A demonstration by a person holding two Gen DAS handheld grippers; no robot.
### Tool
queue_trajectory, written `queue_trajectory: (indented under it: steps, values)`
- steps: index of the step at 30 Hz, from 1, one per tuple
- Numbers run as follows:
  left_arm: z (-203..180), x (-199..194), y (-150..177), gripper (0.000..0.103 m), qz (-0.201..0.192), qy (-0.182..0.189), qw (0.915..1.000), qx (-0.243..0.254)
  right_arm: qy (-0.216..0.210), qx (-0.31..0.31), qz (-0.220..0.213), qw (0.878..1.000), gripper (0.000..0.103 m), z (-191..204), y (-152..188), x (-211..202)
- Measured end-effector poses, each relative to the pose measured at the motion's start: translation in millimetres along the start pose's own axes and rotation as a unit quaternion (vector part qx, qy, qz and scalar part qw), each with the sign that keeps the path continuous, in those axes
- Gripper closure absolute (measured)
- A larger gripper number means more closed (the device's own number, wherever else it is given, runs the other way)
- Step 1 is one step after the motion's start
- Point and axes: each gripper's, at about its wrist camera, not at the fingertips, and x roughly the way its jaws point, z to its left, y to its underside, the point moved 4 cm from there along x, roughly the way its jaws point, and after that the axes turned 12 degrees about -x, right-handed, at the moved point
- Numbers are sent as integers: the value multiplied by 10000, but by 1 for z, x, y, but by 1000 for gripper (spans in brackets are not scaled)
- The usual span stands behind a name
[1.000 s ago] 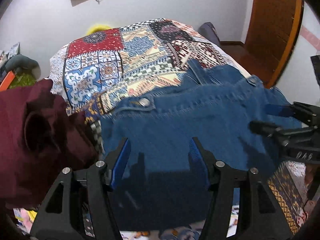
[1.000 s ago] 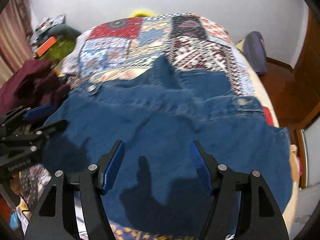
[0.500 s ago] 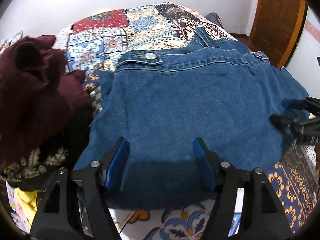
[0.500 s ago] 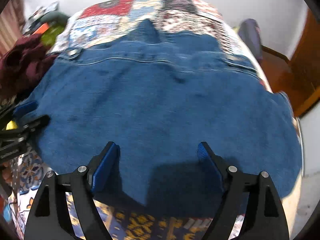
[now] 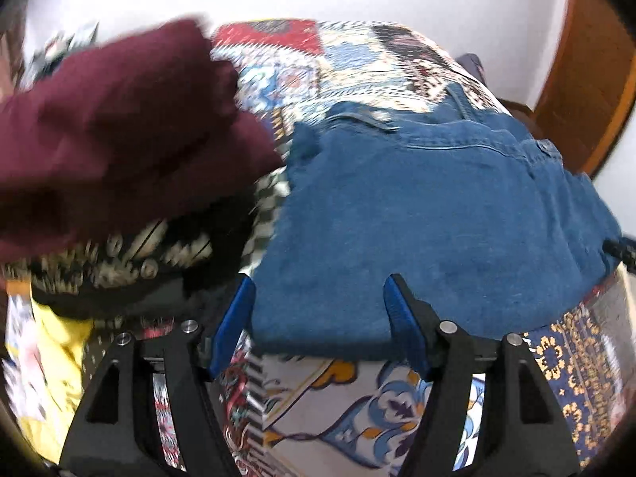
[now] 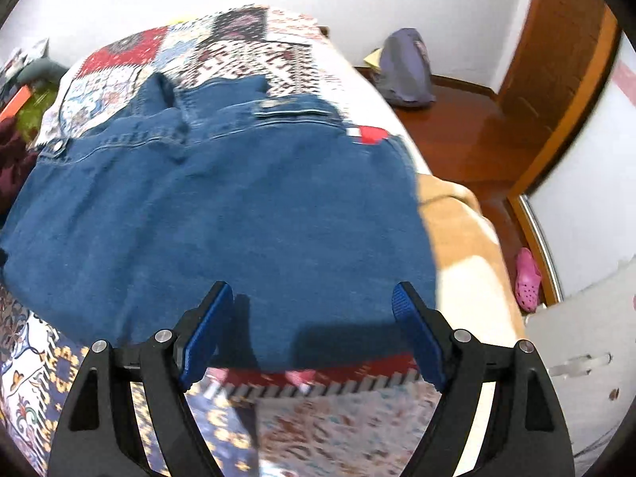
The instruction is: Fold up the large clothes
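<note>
A blue denim garment lies spread flat on the patchwork bedspread. In the right wrist view the denim garment shows a red and white label near its right side. My left gripper hovers at the garment's near left corner, jaws apart, and the pads press on nothing. At the near hem, towards the right side, my right gripper stands open and wide, with only the hem seen between its fingers. A tip of the right gripper peeks in at the far right of the left wrist view.
A crumpled maroon garment is piled on dark patterned clothes left of the denim. A tan blanket hangs off the bed's right edge. On the wooden floor lie a purple bag and a pink clog.
Both grippers have drawn back to the denim's near edge and moved apart, the left one leftward towards the maroon pile, the right one rightward. Both jaws stand wider than a second ago.
</note>
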Motion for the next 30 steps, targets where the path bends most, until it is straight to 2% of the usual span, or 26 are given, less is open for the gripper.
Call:
queue_trajectory:
  steps: [4, 7, 10, 15, 18, 19, 20, 26, 30]
  values:
    - [27, -5, 4, 32, 184, 95, 9975, -679, -13, 366, 157, 9992, 23, -18, 14, -2]
    - [43, -10, 11, 32, 345, 263, 9900, -1343, -144, 586, 138, 9981, 23, -23, 22, -11]
    - [47, -11, 21, 32, 534, 533, 9811, -1784, -306, 706, 14, 9970, 23, -21, 19, -18]
    - [41, 0, 33, 32, 975, 1430, 9557, -2381, -602, 676, -203, 9957, 23, -5, 4, -24]
    - [33, 13, 37, 32, 1302, 2004, 9305, -2774, -704, 520, -273, 9958, 23, 9, -2, -26]
    - [32, 17, 37, 32, 1332, 2112, 9235, -2911, -735, 463, -287, 9958, 23, 15, -4, -25]
    - [31, 18, 35, 32, 1307, 2153, 9201, -3000, -769, 418, -294, 9957, 23, 20, -6, -25]
    - [31, 33, 20, 32, 1063, 2276, 9091, -3322, -1016, 370, -264, 9938, 23, 42, -14, -15]
    - [25, 44, 9, 32, 928, 2260, 9089, -3379, -1066, 314, -196, 9936, 23, 53, -18, -8]
